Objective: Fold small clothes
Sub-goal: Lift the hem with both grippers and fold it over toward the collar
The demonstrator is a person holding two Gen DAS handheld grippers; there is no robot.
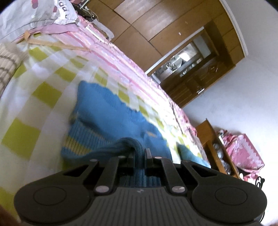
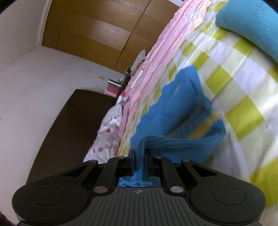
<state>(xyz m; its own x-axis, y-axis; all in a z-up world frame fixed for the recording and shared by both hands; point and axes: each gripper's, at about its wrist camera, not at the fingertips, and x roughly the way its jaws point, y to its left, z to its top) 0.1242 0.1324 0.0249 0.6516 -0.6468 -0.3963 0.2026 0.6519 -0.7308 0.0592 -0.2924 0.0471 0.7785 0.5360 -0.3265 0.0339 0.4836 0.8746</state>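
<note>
A small blue knit sweater [image 1: 111,113] with a yellow stripe at its ribbed cuff lies on a green-and-white checked bedsheet [image 1: 43,78]. My left gripper [image 1: 140,153] is shut on a bunched ribbed edge of the sweater, which runs between its black fingers [image 1: 148,153]. In the right wrist view the same sweater [image 2: 173,107] spreads out ahead. My right gripper [image 2: 139,153] is shut on another bunched part of its knit, lifted off the sheet [image 2: 234,83].
A pink striped cover [image 1: 113,52] lines the far bed edge. White spotted bedding [image 1: 34,15] and a striped beige cloth [image 1: 8,60] lie at the left. A teal cushion [image 2: 252,26] sits at the upper right. A wooden wardrobe [image 1: 156,26] and nightstand [image 1: 213,144] stand beyond.
</note>
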